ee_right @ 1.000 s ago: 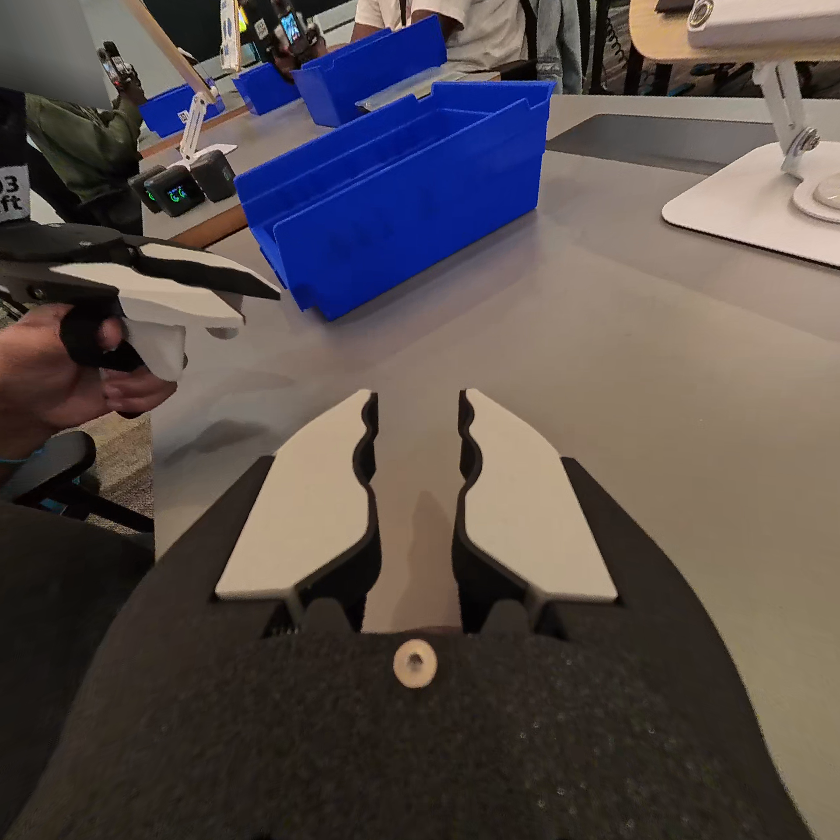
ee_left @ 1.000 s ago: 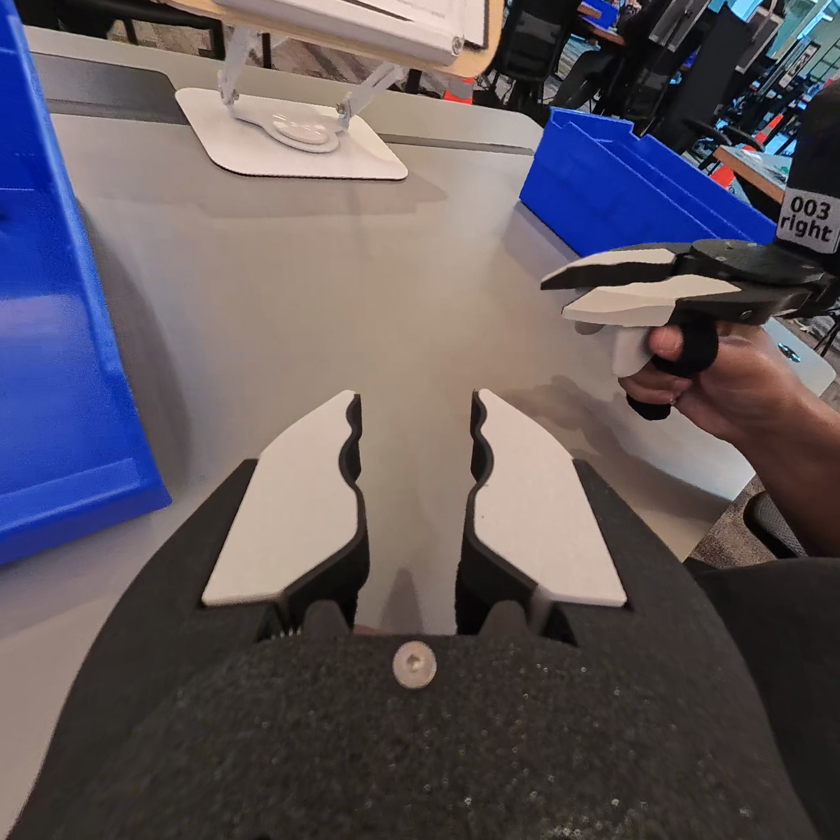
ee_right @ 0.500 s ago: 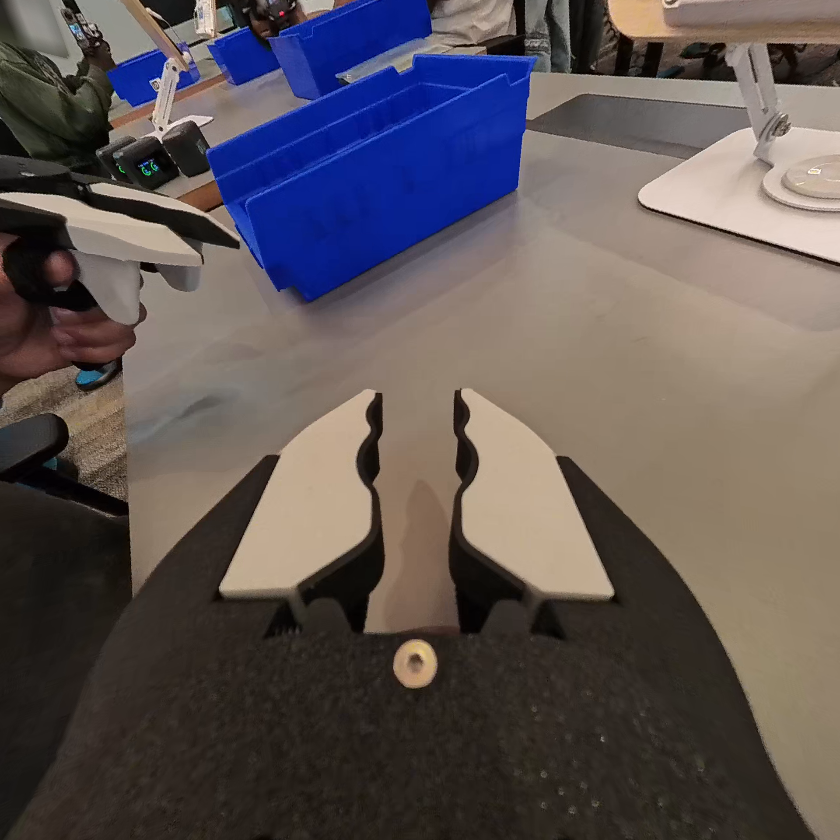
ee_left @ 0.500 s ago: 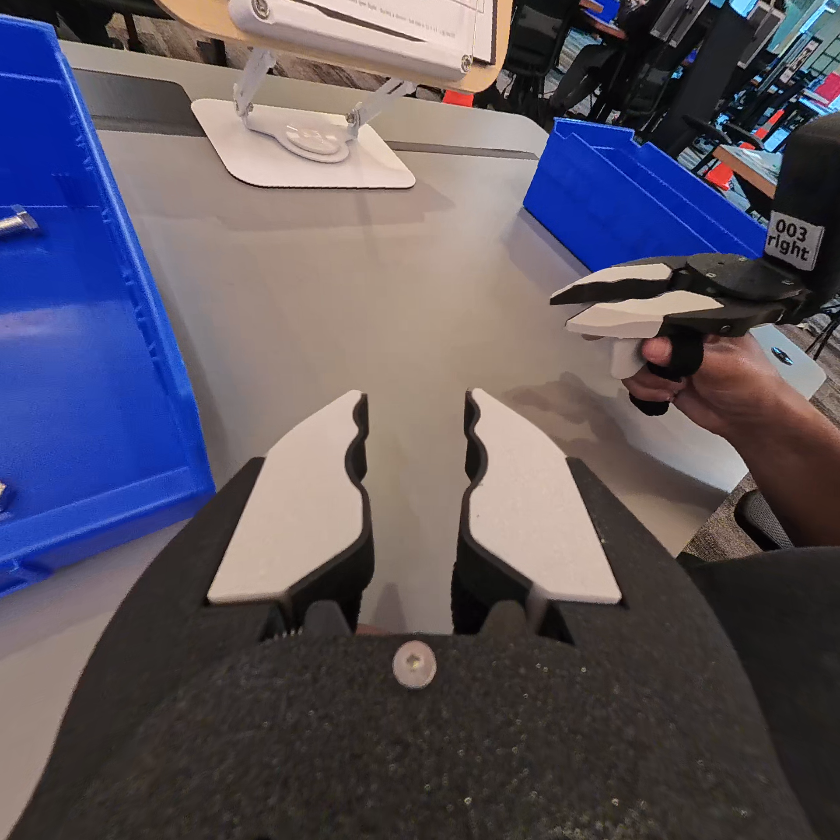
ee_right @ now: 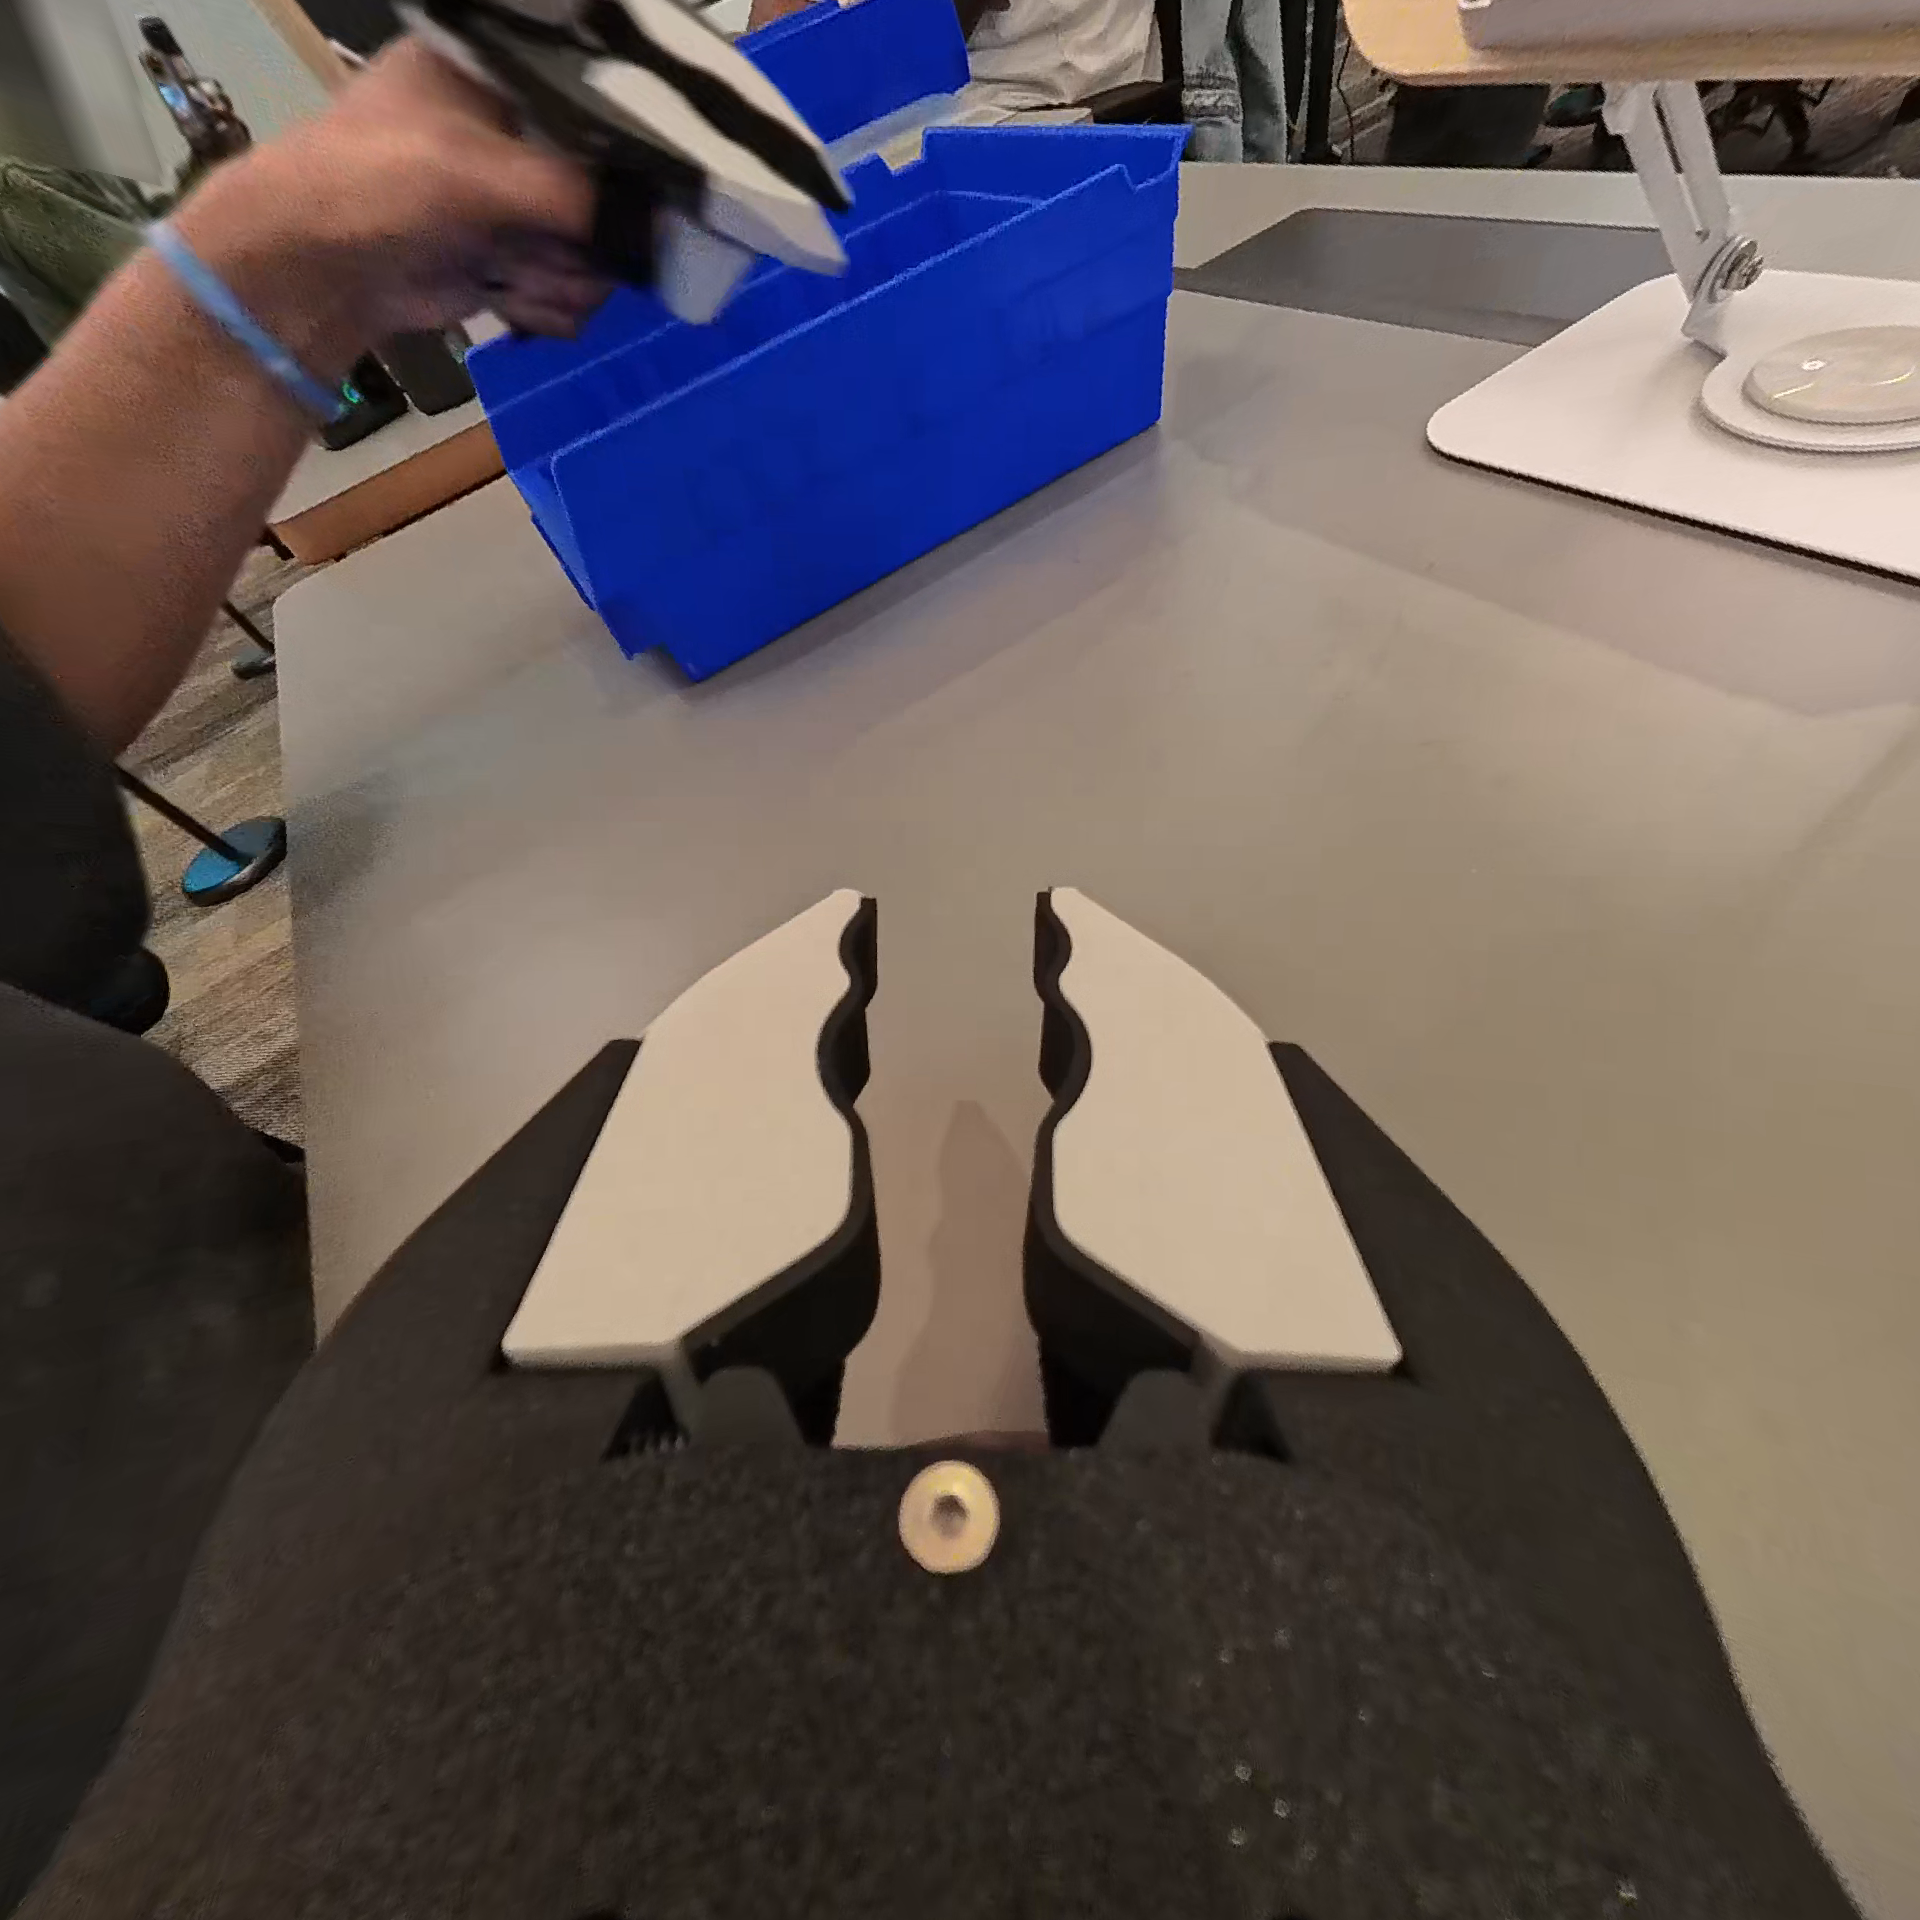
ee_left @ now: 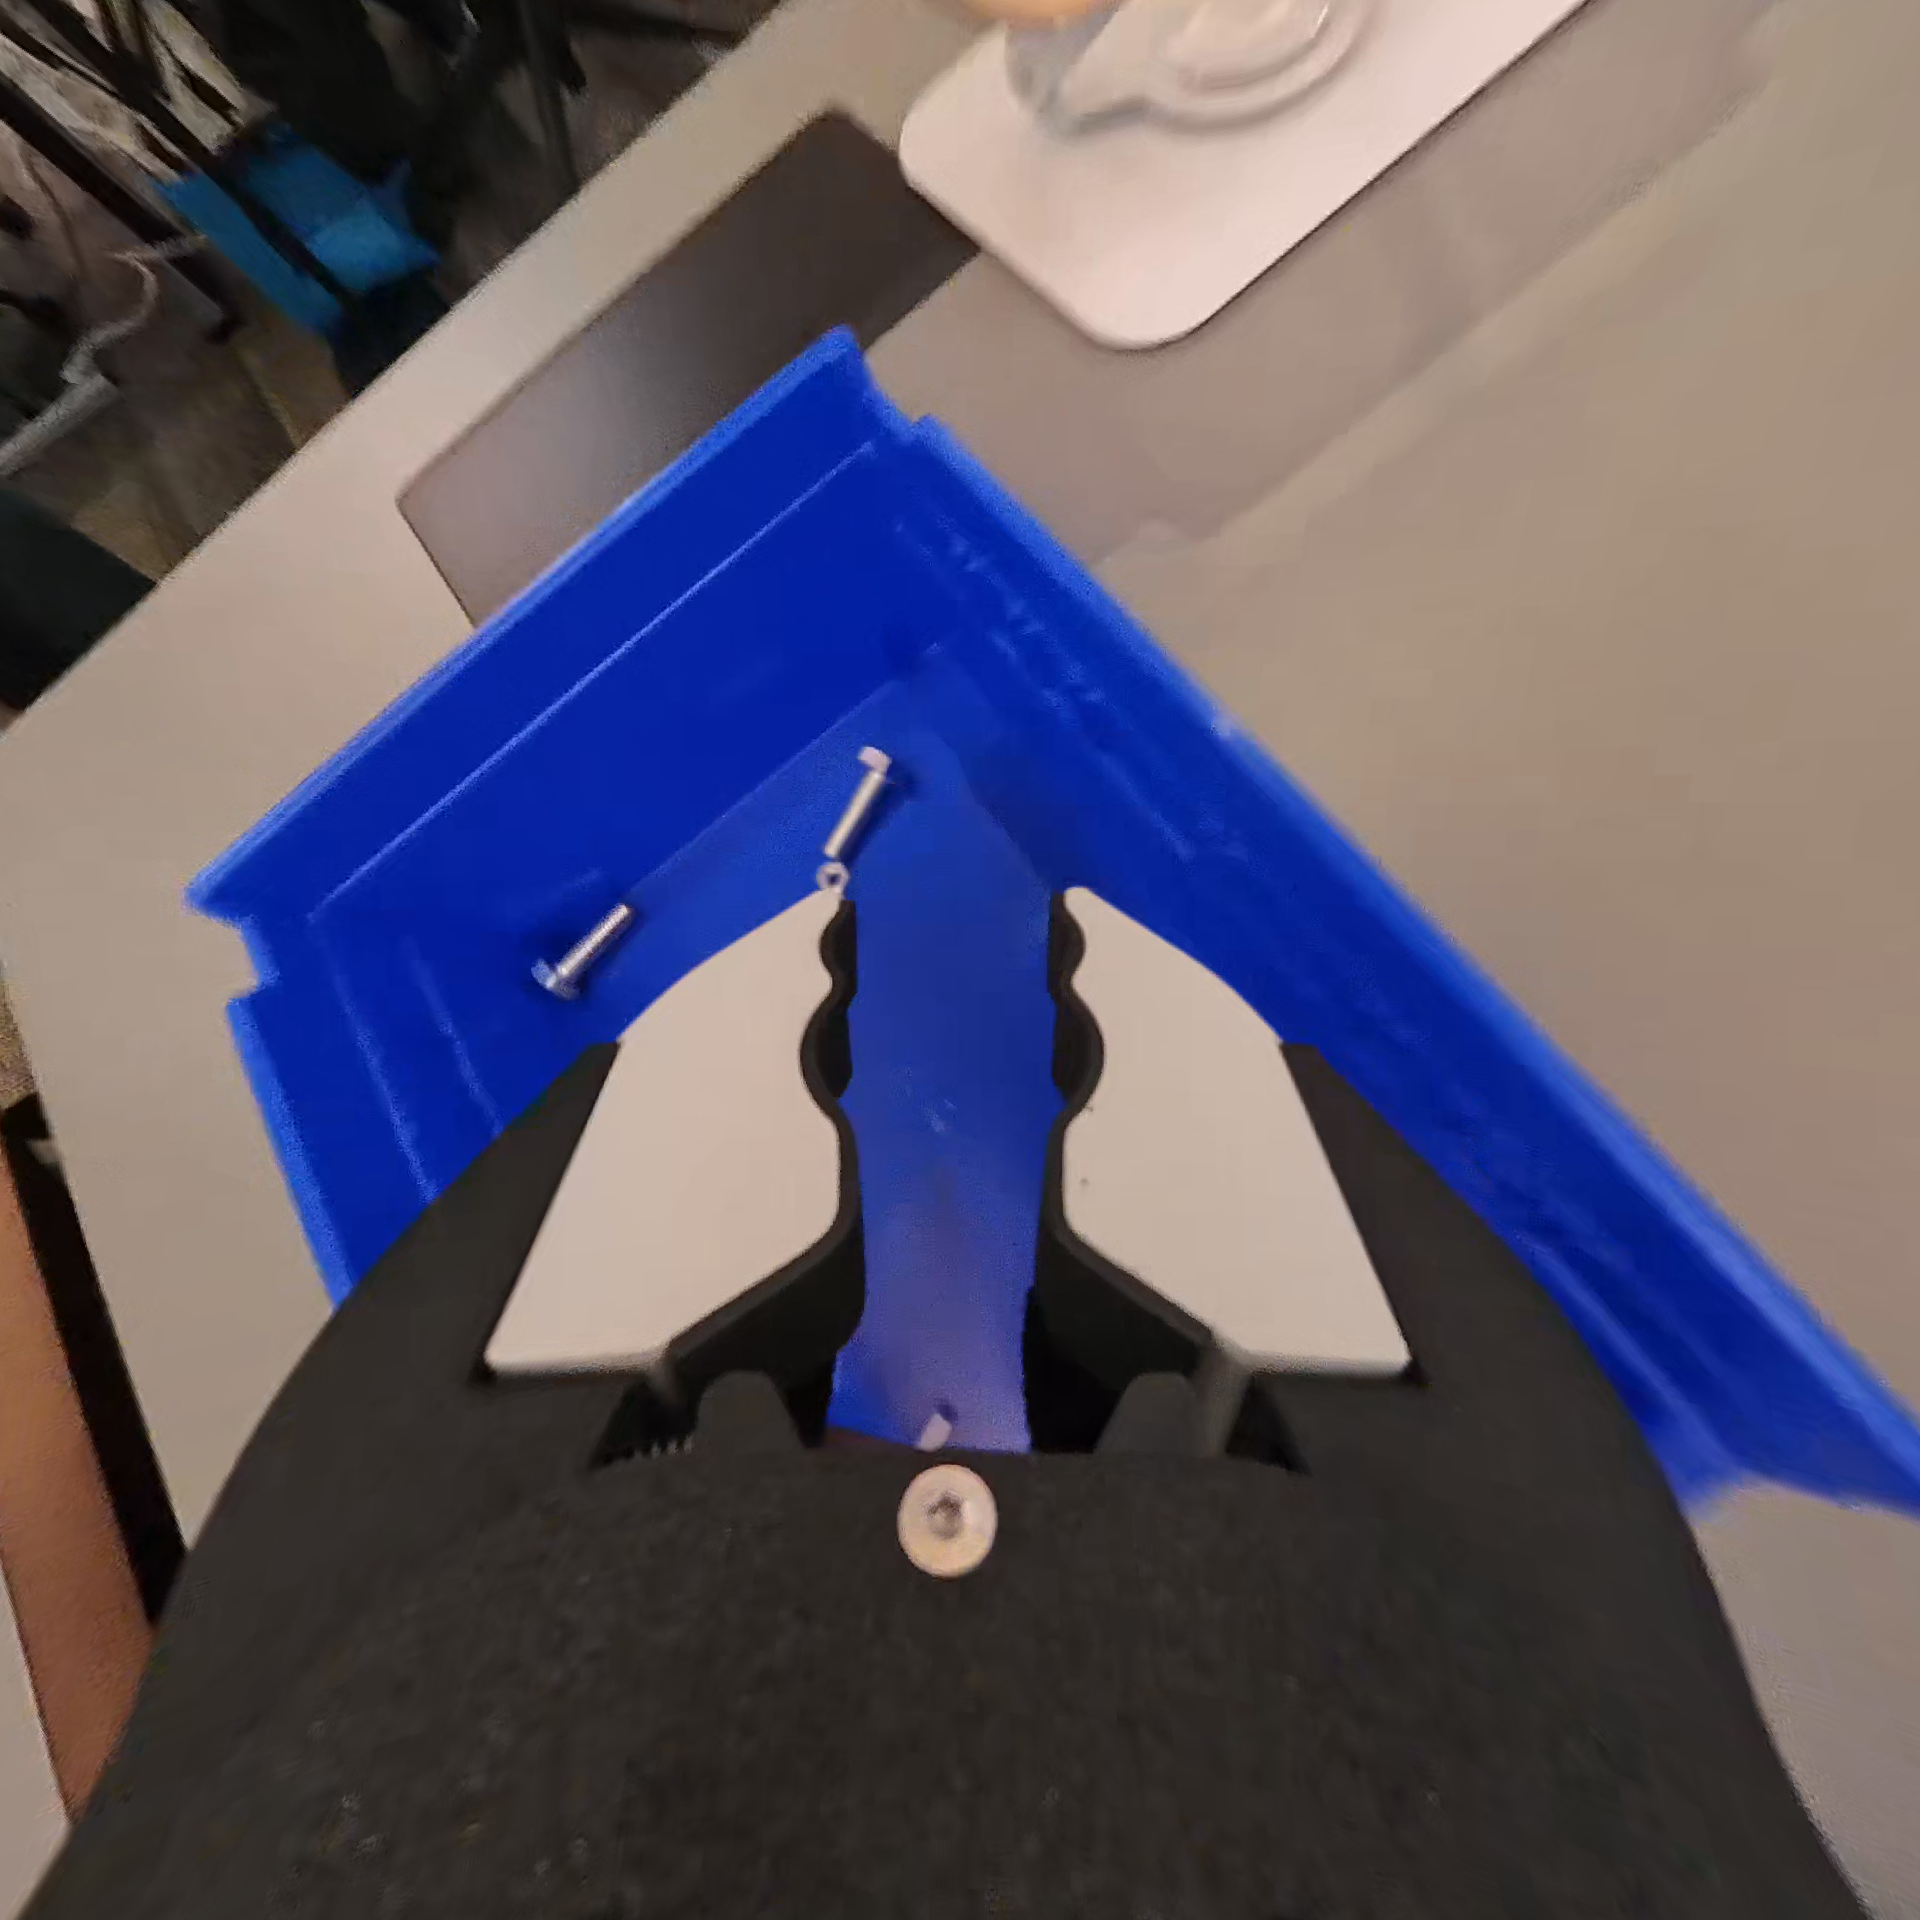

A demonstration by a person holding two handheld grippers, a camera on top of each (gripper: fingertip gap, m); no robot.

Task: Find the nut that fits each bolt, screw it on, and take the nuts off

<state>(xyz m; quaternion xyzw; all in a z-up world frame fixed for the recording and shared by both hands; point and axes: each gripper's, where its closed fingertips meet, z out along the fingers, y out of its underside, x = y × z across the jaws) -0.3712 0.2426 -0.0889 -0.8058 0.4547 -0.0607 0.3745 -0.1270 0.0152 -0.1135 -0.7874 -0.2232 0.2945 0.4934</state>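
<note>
Busy workroom behind; grey table [ee_right: 1351, 831] carried a blue bin [ee_left: 1195, 790] near its left edge and a white stand base [ee_right: 1621, 457] toward the far right corner. Left gripper [ee_left: 951, 914] hung over the bin, jaws apart and empty, probably lining up a pick. One bolt [ee_left: 584, 951] lay by the bin's near wall, another bolt [ee_left: 860, 798] by its far corner, a small nut [ee_left: 831, 878] at that bolt's tip. Right gripper [ee_right: 956, 904] waited over bare table, jaws narrowly parted, empty. No readable writing.

Grey table [ee_right: 1351, 790], blue bin [ee_right: 862, 457] resting on it, white stand base [ee_right: 1662, 468], perhaps a dark mat [ee_left: 665, 353]
</note>
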